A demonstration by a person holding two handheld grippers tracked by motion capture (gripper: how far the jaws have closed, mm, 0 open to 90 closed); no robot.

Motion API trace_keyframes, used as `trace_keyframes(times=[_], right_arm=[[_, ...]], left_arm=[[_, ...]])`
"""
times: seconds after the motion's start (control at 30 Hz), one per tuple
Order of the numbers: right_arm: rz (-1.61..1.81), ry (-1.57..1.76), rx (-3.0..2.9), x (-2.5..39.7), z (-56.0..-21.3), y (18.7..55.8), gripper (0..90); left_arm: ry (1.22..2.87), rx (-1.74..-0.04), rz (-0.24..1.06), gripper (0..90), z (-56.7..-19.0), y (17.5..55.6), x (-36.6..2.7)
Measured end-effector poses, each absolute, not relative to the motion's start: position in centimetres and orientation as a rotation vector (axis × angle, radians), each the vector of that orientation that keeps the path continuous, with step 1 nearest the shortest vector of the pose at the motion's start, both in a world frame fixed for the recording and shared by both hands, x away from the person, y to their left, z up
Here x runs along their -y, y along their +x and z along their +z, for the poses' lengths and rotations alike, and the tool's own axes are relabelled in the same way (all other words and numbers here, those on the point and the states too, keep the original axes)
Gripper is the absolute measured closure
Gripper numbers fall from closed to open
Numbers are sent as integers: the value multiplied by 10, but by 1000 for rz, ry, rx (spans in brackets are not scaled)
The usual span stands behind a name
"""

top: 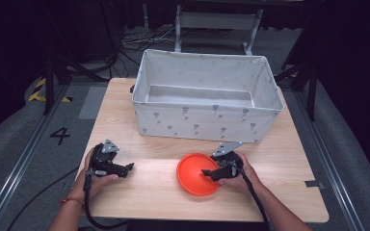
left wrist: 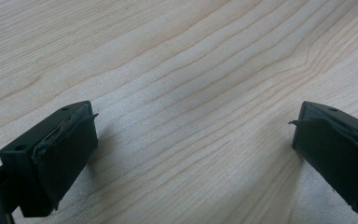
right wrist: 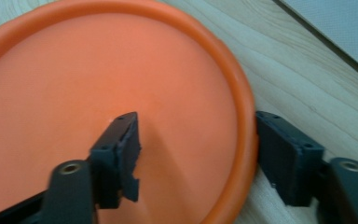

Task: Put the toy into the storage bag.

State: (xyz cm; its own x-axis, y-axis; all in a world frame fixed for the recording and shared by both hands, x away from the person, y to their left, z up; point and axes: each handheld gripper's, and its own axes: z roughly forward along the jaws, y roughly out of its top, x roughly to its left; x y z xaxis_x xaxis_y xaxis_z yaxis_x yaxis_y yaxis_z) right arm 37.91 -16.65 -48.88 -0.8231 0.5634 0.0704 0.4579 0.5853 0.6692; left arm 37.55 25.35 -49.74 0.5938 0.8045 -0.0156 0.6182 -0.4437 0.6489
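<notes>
Two black jaws of the right gripper (right wrist: 193, 154) stand spread apart with the rim of an orange plate (right wrist: 98, 88) passing between them: one jaw sits over the plate's inner surface, the other just outside the rim above the bare wood, and they have not closed on it. From the high view the right gripper (top: 211, 172) reaches in from the plate's right edge, held in the person's right hand (top: 236, 173). The orange plate (top: 192, 175) lies flat on the wooden counter (top: 154, 192), near its front and just in front of a large pale fabric bin (top: 207, 120) that stands toward the back. Well apart to the left, the left gripper (top: 127, 167) is held by the left hand (top: 96, 173) low over bare counter; its jaws are released and wide, with nothing but wood grain (left wrist: 191, 93) between them.
</notes>
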Motion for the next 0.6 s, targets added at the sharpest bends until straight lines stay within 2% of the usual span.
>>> trace_keyframes(times=[0.1,0.2,0.4,0.6], right_arm=[[1084,937,-2630,171,-488,383,579],[1109,990,-2621,174,-488,387,670],[1181,1000,-2614,180,-483,392,776],[1239,948,-2600,185,-467,388,827]], left_arm=[[2208,-1122,393,4,-497,376,-254],[2208,-1120,397,4,-497,376,-254],[2208,-1118,399,3,-497,376,-254],[2206,-1118,400,3,-497,376,-254]])
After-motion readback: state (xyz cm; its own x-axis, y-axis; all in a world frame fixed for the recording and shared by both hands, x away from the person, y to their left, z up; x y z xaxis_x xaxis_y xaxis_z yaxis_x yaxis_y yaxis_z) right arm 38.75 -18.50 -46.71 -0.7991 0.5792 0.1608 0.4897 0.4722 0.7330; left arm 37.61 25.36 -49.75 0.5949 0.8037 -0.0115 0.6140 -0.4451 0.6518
